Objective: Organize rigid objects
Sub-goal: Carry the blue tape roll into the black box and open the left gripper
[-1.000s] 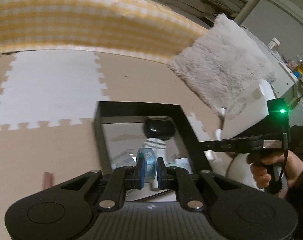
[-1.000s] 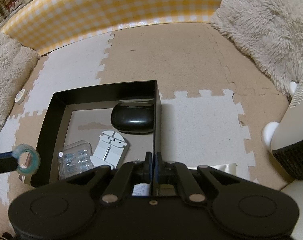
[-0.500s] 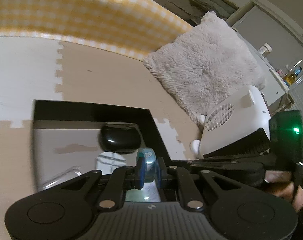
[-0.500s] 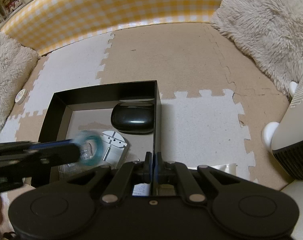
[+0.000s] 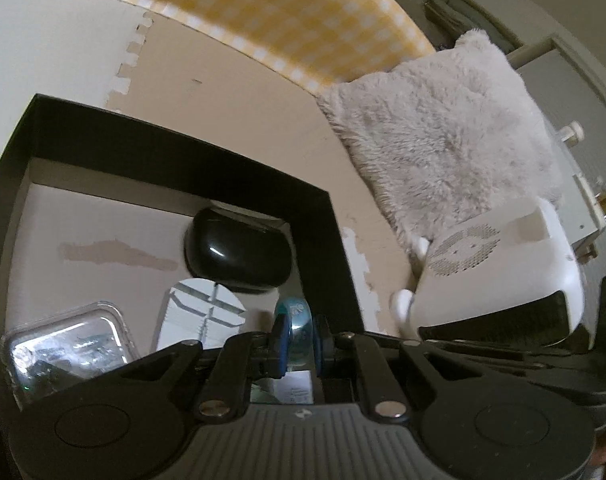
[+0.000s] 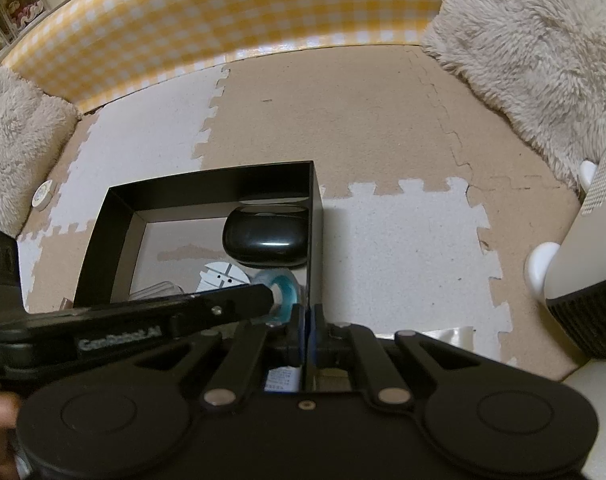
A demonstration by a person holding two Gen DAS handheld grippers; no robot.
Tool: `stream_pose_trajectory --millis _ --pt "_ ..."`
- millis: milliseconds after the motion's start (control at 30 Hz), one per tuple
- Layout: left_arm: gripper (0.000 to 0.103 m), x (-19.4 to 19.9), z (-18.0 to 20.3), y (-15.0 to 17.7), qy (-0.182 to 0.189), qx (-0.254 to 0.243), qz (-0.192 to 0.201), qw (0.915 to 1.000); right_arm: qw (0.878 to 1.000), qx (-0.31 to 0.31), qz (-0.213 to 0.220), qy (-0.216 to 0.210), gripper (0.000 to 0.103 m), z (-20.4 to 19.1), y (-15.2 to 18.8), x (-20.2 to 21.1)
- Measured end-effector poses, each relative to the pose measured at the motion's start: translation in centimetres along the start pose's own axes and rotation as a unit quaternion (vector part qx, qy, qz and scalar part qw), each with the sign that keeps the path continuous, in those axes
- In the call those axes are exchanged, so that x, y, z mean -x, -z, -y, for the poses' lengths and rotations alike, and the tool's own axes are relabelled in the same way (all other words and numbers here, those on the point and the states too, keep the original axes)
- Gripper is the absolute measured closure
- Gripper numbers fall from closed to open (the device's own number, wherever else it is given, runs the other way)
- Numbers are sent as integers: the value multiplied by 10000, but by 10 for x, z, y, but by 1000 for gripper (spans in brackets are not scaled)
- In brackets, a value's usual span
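Foam-mat floor (image 6: 383,128) unchanged; left gripper (image 5: 299,332), clamped on teal tape roll (image 5: 297,316), is now carried from outside into black box (image 6: 223,178), near black case (image 6: 267,240). Right gripper (image 6: 305,324) is kept closed, empty, unmoved.

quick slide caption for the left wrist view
Left gripper holds a blue tape roll over the black box, beside the black case.
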State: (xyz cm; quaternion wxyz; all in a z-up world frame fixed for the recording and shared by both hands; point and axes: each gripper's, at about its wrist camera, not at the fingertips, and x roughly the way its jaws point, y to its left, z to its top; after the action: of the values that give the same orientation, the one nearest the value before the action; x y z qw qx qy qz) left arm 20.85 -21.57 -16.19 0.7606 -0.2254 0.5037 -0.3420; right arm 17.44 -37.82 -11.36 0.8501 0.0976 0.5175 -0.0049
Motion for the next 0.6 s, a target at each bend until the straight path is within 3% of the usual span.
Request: stream_pose_trajectory --millis 133,300,600 --pt "69 4 1 -1 -287 -156 -11 9995 10000 -1 0 0 100 0 0 0" --pt "65 14 3 -4 -397 -284 -10 9988 10000 -5 -1 -2 99 -1 0 0" --pt "39 36 12 -3 -751 -823 -75 9937 10000 -24 1 -23 99 0 1 0"
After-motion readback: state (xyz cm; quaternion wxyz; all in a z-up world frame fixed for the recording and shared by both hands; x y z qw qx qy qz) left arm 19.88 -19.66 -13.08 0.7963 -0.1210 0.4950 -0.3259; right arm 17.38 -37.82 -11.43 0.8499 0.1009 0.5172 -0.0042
